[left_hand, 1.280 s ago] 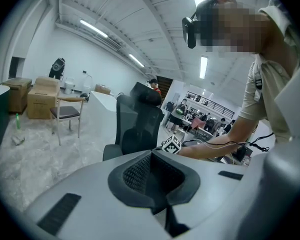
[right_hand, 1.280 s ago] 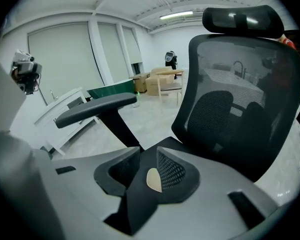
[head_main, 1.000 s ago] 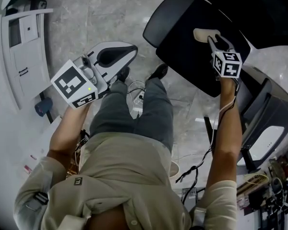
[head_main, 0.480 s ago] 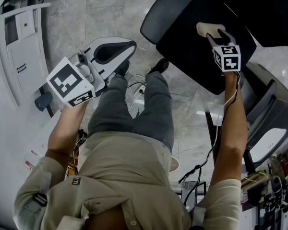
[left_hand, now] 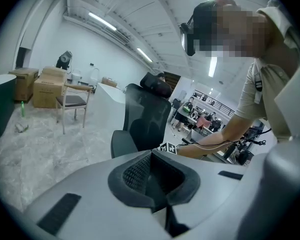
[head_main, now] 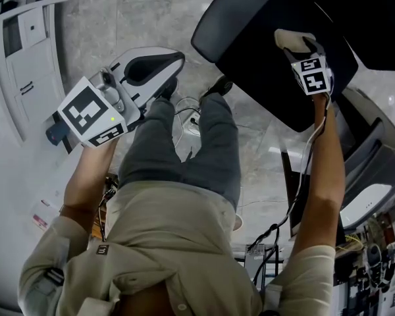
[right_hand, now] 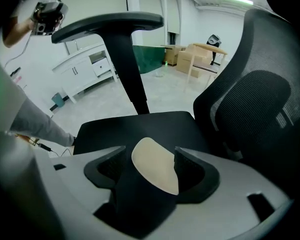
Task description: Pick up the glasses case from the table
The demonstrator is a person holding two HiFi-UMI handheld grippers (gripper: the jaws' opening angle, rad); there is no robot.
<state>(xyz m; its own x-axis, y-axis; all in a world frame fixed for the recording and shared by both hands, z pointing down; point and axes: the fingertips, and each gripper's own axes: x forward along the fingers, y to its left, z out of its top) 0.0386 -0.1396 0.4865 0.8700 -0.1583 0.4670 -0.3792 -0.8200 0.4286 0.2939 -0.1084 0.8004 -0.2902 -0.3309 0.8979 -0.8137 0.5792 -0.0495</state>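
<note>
Right tongs (right_hand: 151, 156) clamped on glasses case (right_hand: 157, 176), held above chair seat (right_hand: 135, 126); left tongs (left_hand: 152, 176) closed empty, parked aside, likely unneeded.

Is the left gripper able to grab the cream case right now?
Probably not. The glasses case sits clamped in the right gripper above the chair seat, and the left gripper is shut, off to the other side.

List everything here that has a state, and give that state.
Case: closed, held between jaws.
Right hand-held gripper: shut on the case.
Left hand-held gripper: shut, empty.
Chair: upright, unoccupied, behind the case.
</note>
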